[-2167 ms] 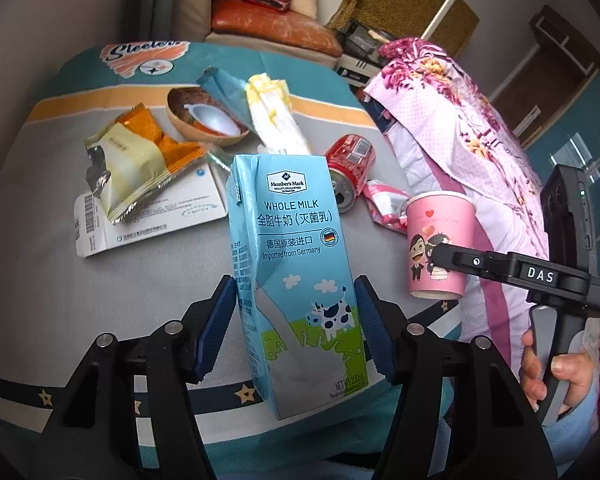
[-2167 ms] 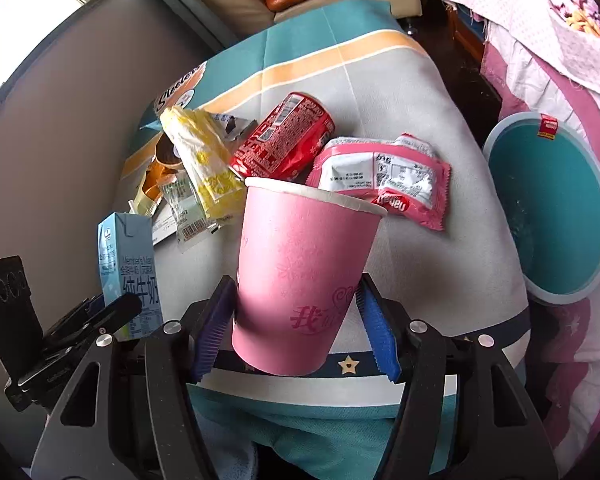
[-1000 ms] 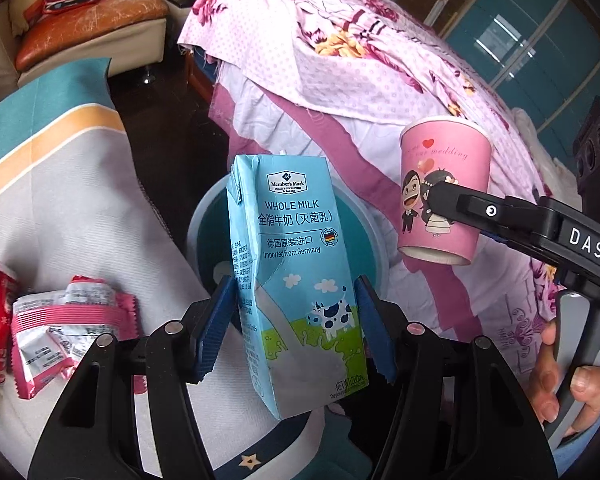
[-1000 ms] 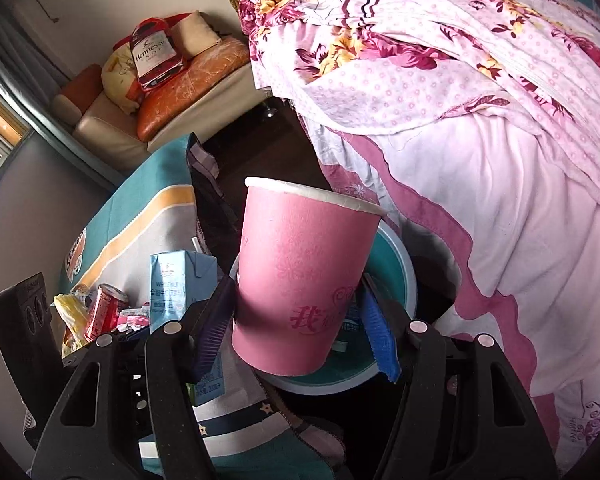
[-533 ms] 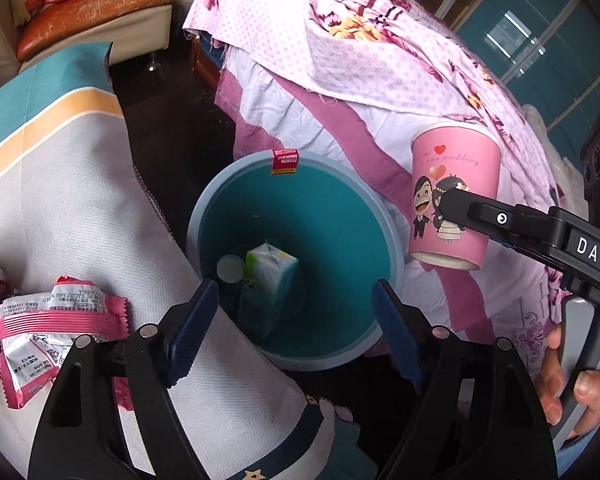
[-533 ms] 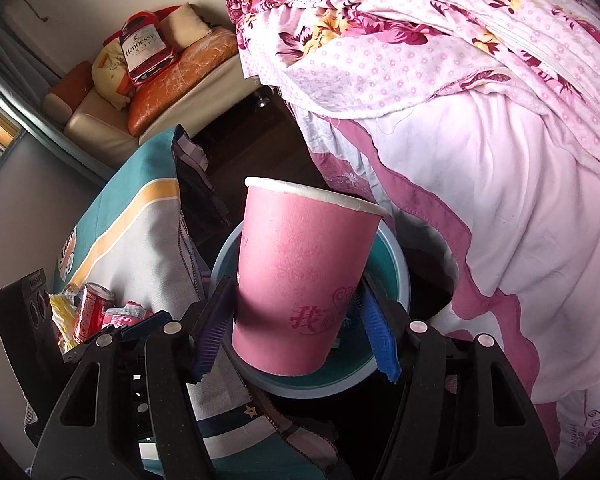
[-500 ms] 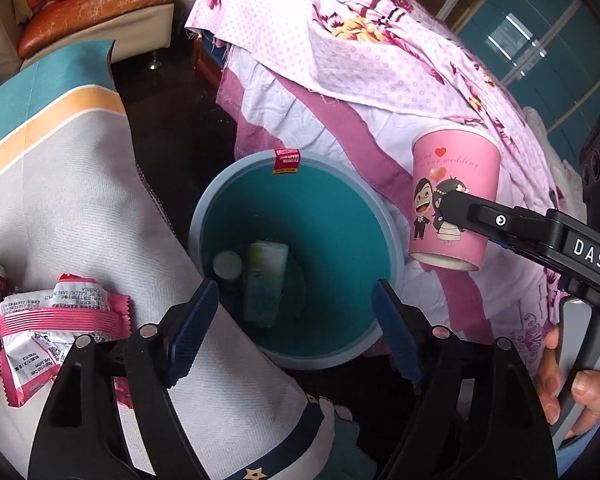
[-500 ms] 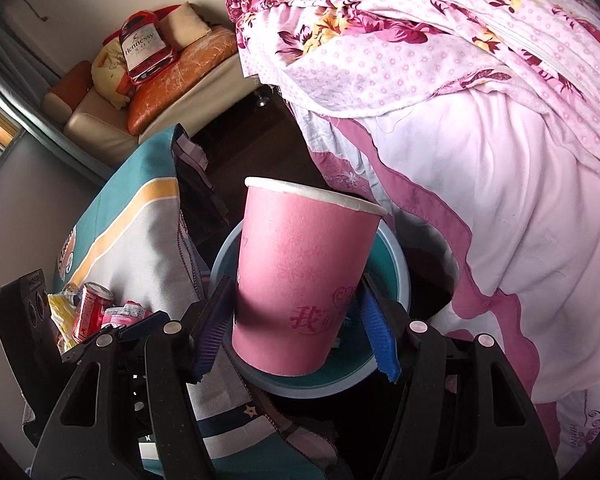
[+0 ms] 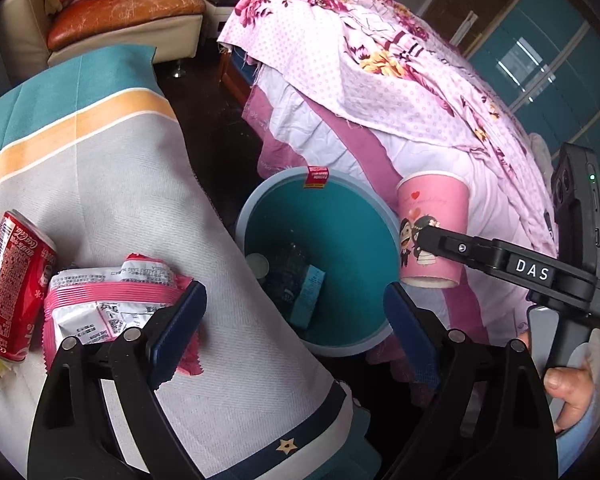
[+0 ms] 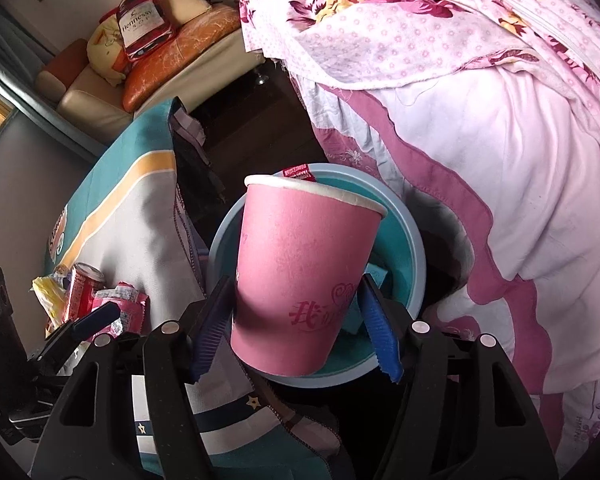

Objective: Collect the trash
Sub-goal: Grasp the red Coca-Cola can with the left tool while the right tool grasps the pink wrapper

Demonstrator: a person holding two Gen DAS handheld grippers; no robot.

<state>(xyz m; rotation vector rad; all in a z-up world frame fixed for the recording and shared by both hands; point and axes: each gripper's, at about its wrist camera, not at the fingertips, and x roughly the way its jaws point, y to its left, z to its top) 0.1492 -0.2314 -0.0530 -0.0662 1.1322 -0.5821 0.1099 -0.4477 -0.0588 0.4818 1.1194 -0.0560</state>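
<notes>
Beside a bed draped in pink floral bedding [image 9: 380, 92], the desk [image 9: 112, 184] under its striped cloth ends at a corner, and the teal bin [image 9: 256, 208] stands on the floor just off that corner.

Our right claw [image 10: 296, 316] pinches the pink paper cup [image 10: 300, 272] upright by its lower half, rim up and base pointing down. Directly beyond the cup lies the bin's open mouth [image 10: 412, 256], so we judge that the coming move is only a release; in the left view the cup [image 9: 432, 228] hangs near the bin's far rim, so we would ease inward first.

Our left claw [image 9: 296, 320] is opening wide with nothing between its pads. A milk carton [image 9: 310, 294] lies on the bin's floor.

Toward the desk's near edge wait a pink snack wrapper [image 9: 112, 300] and a red can [image 9: 10, 284], nearer our left claw.
</notes>
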